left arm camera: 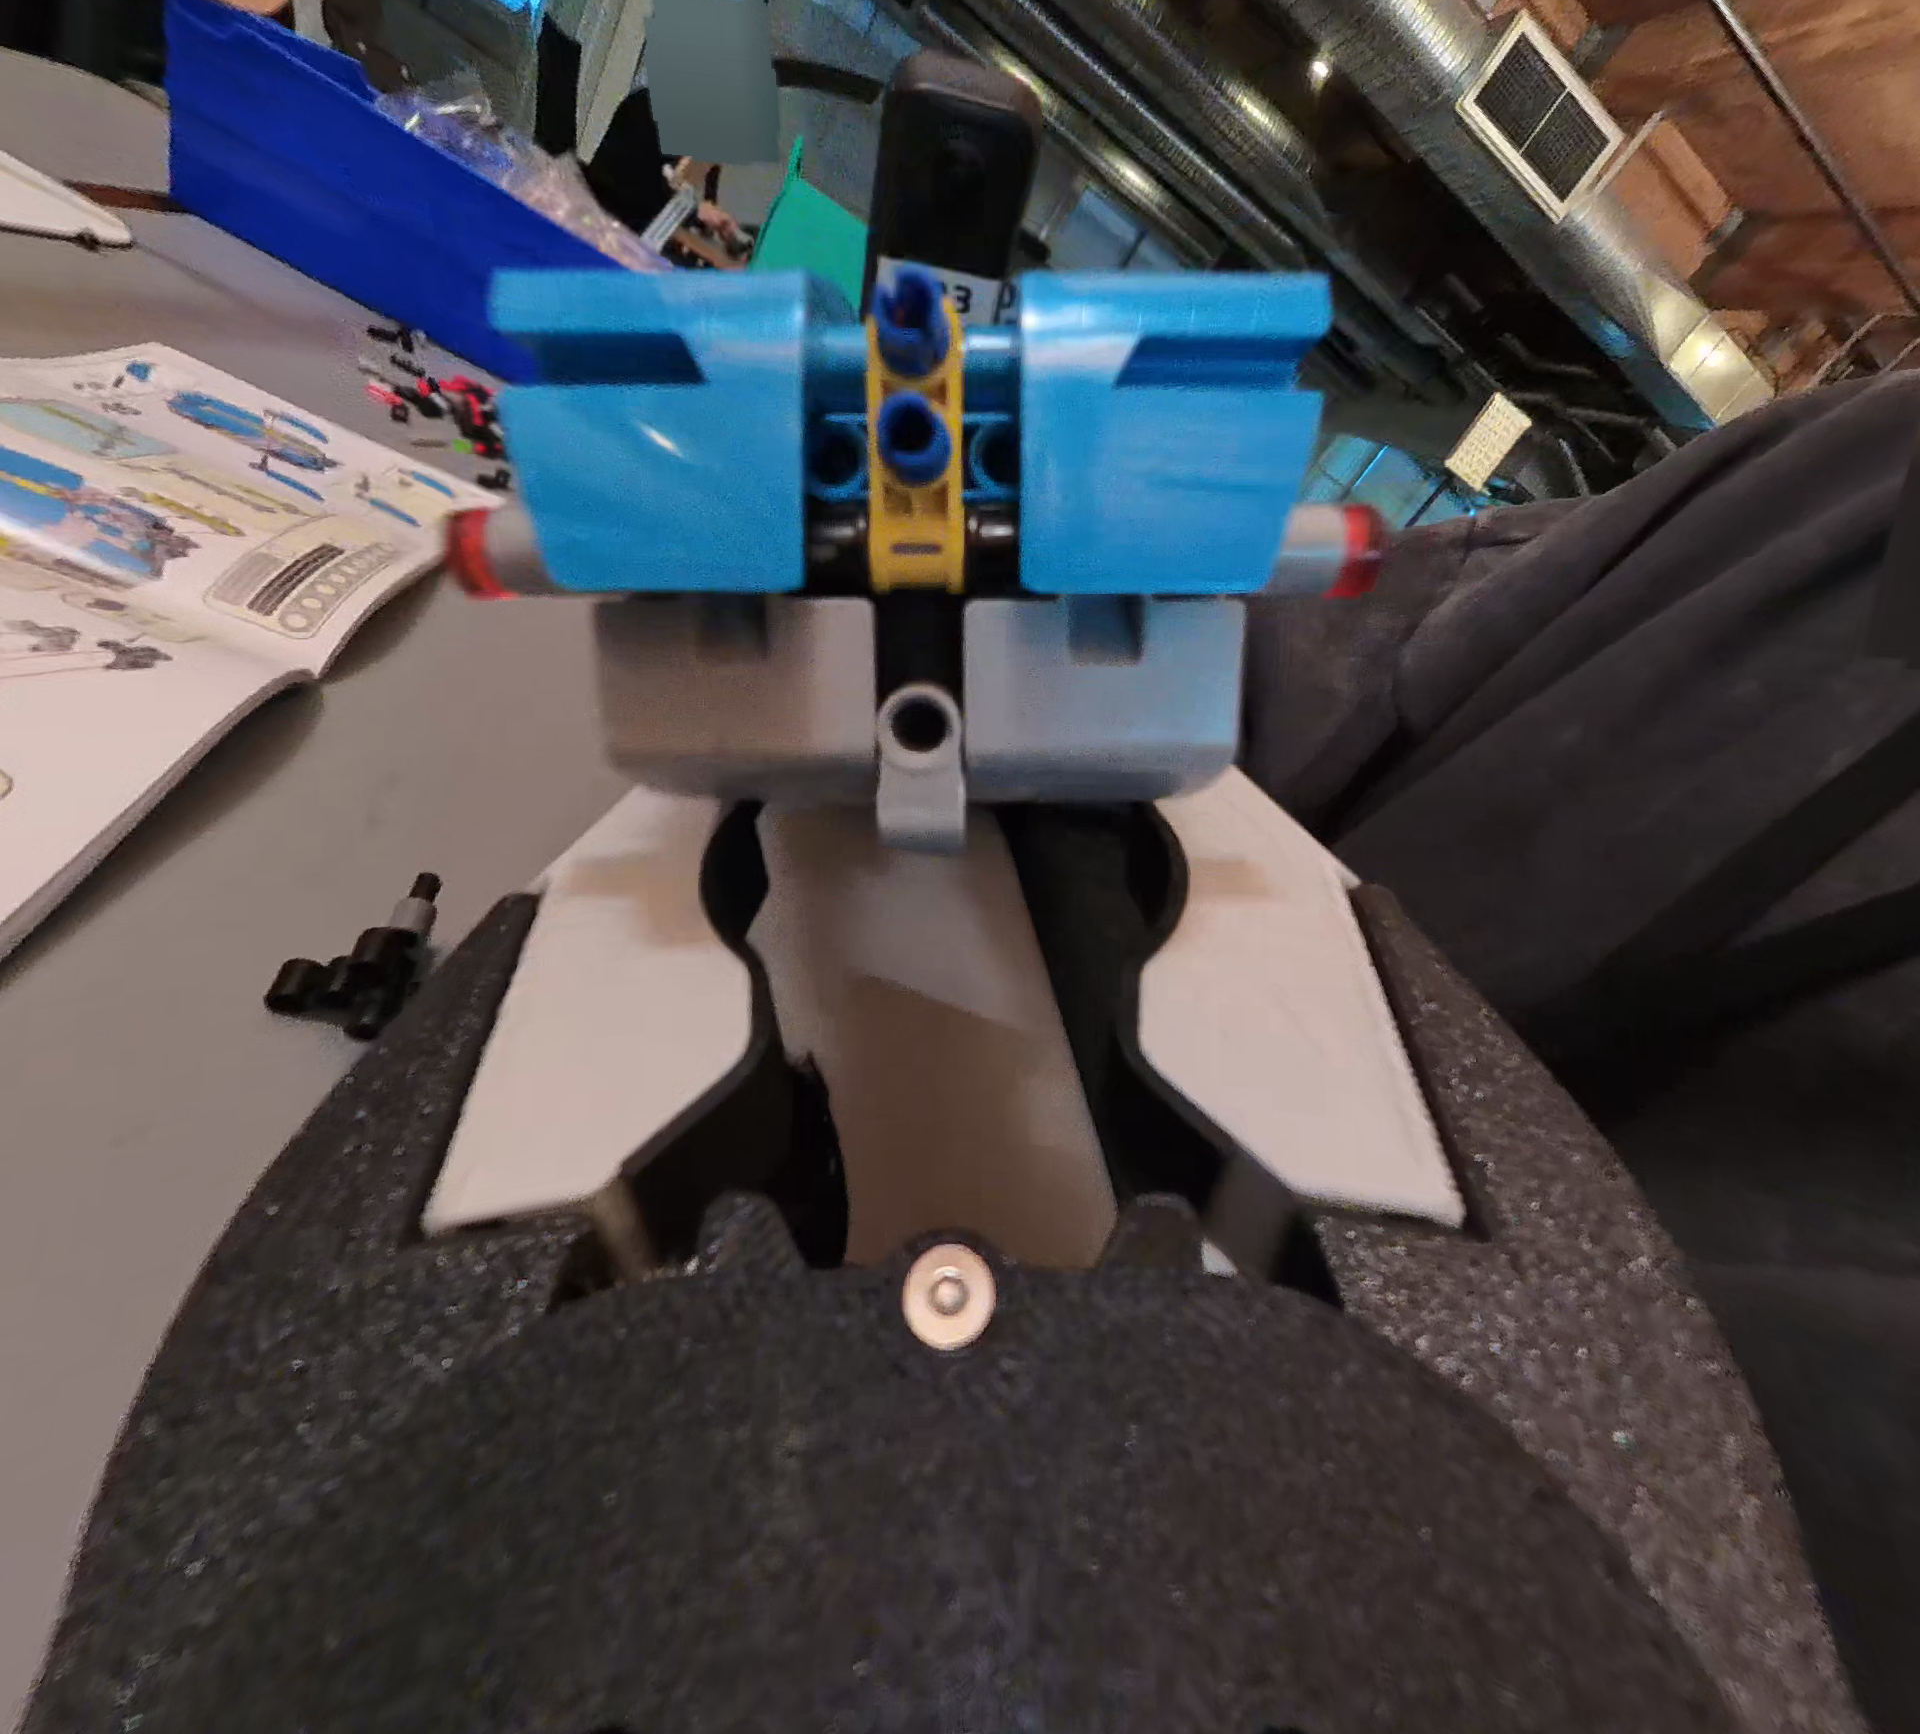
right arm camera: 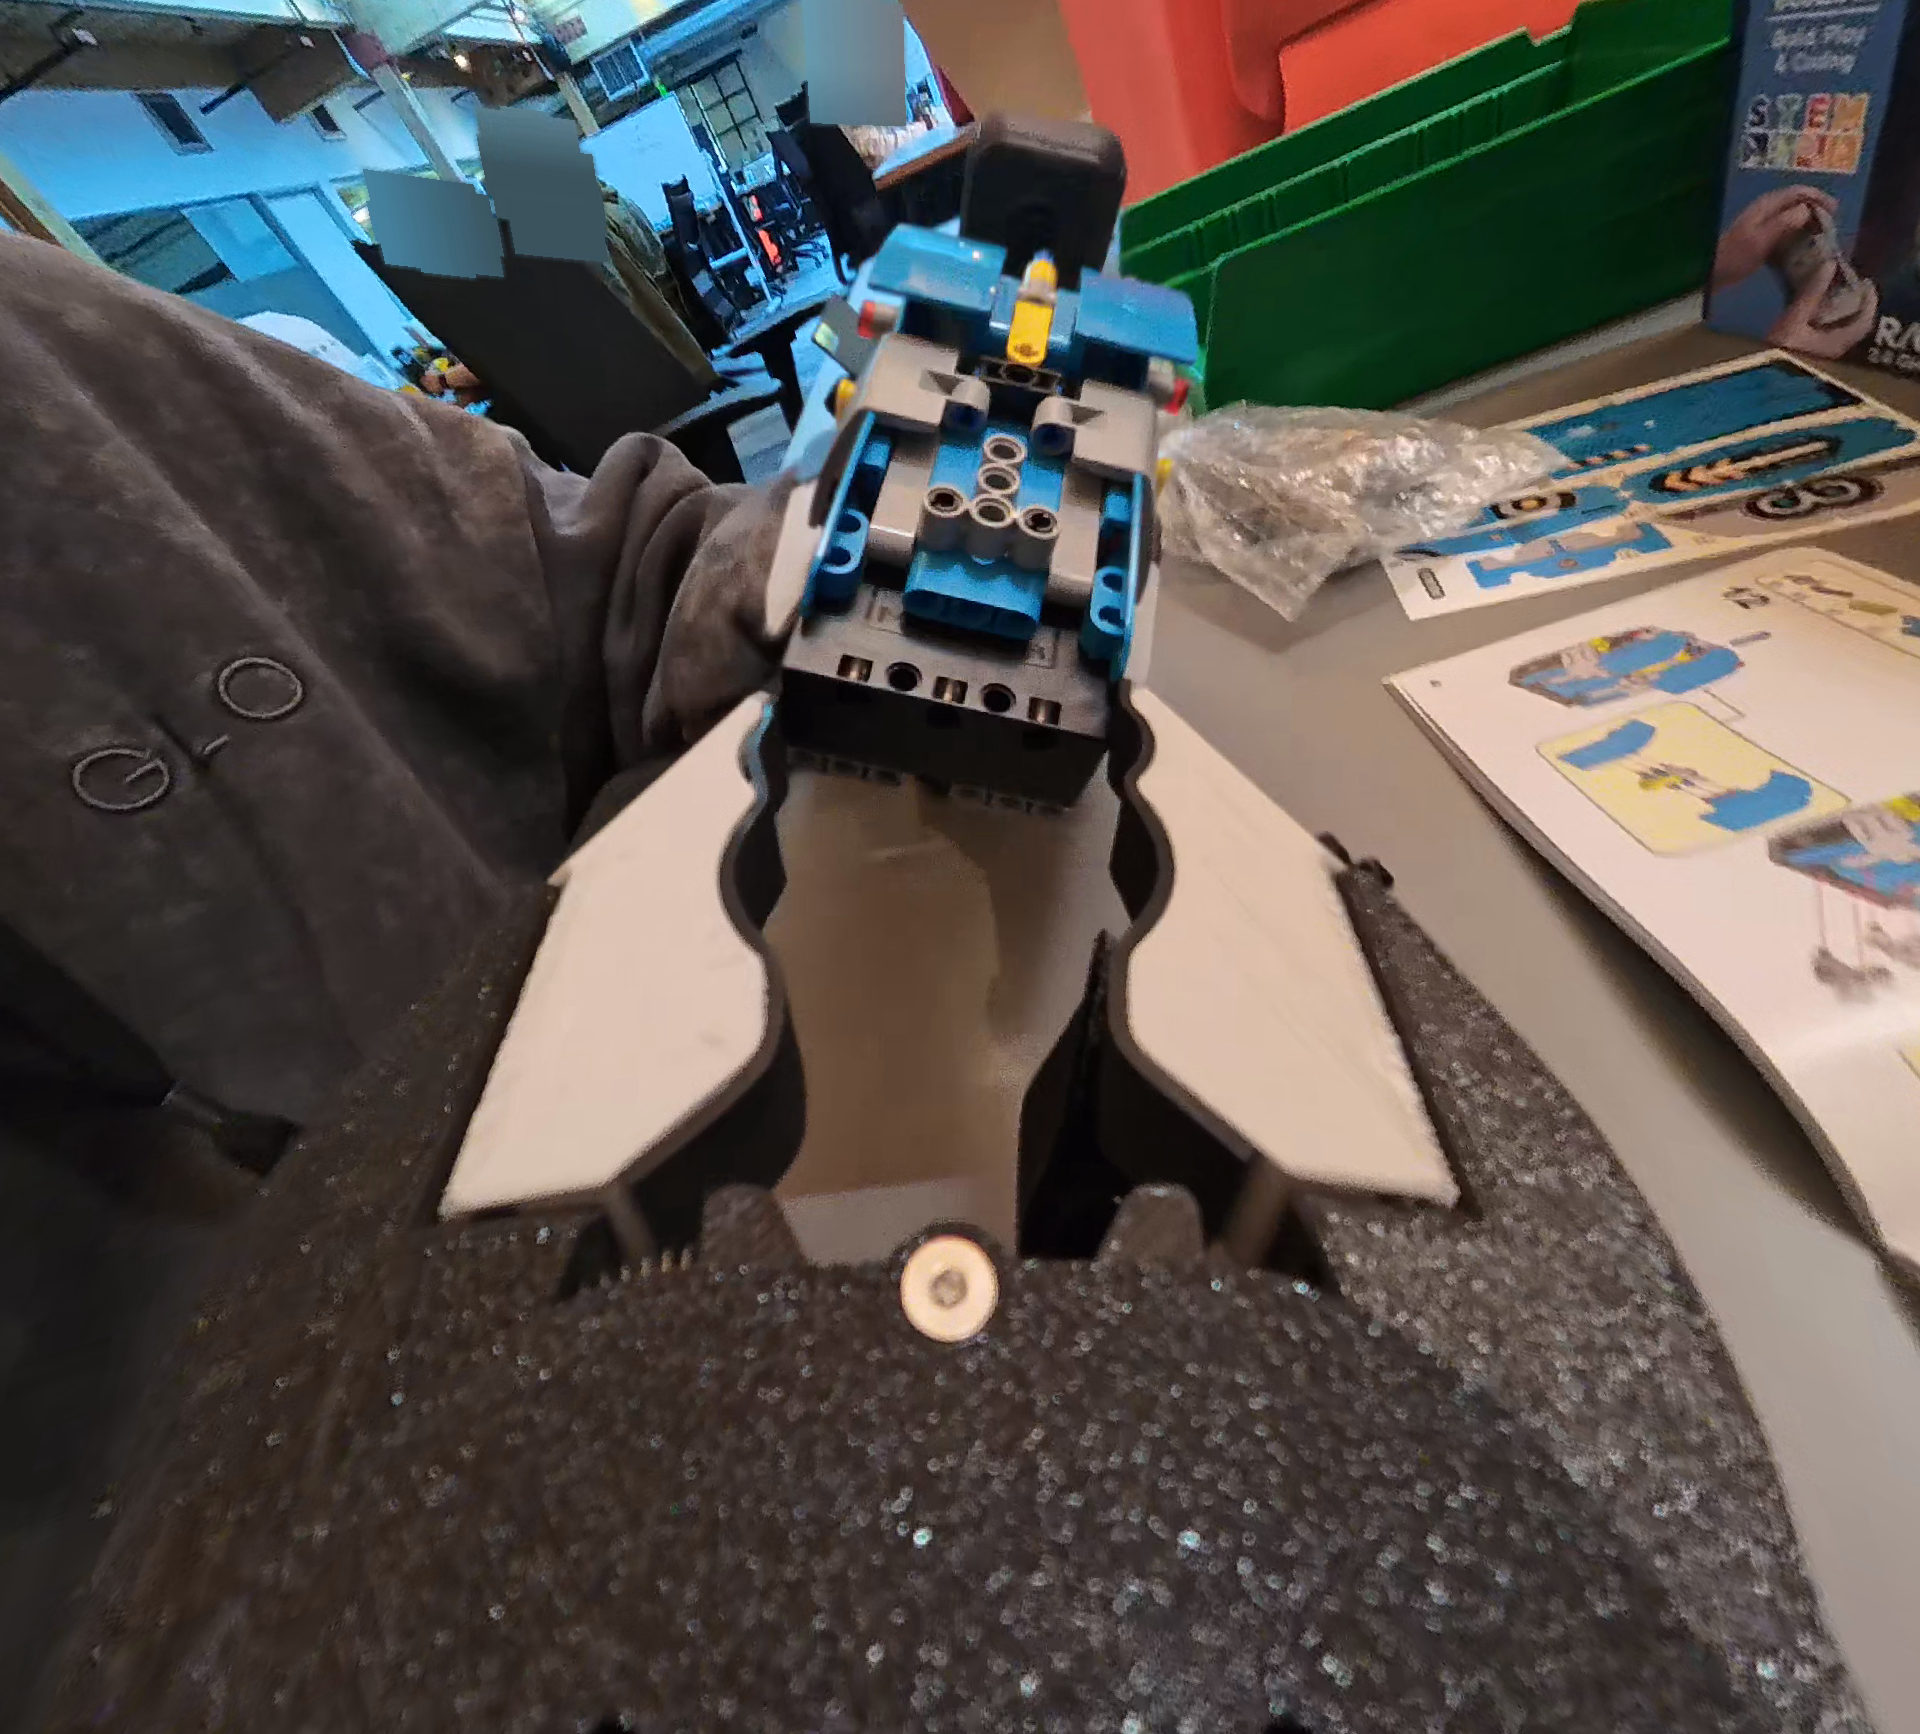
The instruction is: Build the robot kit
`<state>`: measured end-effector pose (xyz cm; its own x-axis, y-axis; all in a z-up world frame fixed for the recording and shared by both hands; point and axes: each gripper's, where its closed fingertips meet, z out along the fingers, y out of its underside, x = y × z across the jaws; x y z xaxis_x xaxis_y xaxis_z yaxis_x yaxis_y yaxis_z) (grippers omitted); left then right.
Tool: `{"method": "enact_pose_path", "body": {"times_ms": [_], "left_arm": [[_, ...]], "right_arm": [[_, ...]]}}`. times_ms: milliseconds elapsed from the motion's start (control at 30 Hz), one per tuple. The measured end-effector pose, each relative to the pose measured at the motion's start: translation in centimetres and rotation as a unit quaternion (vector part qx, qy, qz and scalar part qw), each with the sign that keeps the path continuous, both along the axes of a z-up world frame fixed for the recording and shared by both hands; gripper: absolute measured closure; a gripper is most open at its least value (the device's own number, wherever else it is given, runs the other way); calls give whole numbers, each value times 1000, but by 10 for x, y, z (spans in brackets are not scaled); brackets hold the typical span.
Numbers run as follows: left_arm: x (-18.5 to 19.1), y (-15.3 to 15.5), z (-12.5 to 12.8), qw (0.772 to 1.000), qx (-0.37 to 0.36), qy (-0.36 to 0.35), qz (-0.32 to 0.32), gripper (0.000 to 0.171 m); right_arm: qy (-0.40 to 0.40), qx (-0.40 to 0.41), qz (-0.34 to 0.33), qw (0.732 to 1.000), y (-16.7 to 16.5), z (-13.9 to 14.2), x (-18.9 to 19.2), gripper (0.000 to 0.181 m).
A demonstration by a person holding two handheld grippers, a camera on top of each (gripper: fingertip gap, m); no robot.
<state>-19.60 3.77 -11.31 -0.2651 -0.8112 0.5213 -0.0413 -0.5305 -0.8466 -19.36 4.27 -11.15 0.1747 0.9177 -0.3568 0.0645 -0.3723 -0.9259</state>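
Left fingertips: hidden behind the brick model (left arm camera: 914,479).
Right fingertips: covered by the model's dark block (right arm camera: 940,697).
Booklet (left arm camera: 156,562): cut by the left edge, drawings blurred.
Small parts (left arm camera: 436,406) near the table's far edge: too tiny to tell.
Box (right arm camera: 1829,74): cut off at right.
Bag (right arm camera: 1320,479): contents unclear.

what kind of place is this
Probably a large open workshop or converted industrial office: exposed metal ducting against a brick ceiling, rows of desks and office chairs behind, and storage bins on the worktable.
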Motion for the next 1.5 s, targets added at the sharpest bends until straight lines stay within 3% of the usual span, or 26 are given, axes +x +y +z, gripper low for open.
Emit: {"method": "enact_pose_path", "body": {"times_ms": [100, 200, 333, 500, 1100, 1233, 1333, 1400, 1500], "left_arm": [[4, 2, -18, 998, 2, 57, 1, 102], [8, -9, -36, 992, -4, 120, -37, 102], [-3, -28, -62, 973, -15, 207, -101, 110], [-15, -44, -95, 942, 44, 306, -134, 110], [-62, -44, -98, 915, 80, 352, -182, 112], [-73, -21, -83, 917, 132, 350, -138, 112], [-58, 27, -62, 924, 179, 339, -21, 119], [-44, 56, -71, 903, 226, 363, 33, 127], [-23, 60, -92, 893, 261, 366, 6, 136]], "right_arm": [[-45, -1, -1, 999, -2, -18, 16, 119], [-77, 8, 15, 997, -10, -28, 26, 119], [-145, 28, 34, 989, -20, -48, 37, 120], [-197, 35, 67, 977, -30, -70, 39, 120], [-265, 56, 109, 956, -39, -95, 47, 119], [-291, 76, 113, 947, -41, -103, 50, 119], [-290, 82, 118, 946, -42, -104, 50, 119], [-295, 73, 129, 944, -45, -108, 50, 118], [-296, 69, 134, 943, -48, -109, 50, 117]]}}
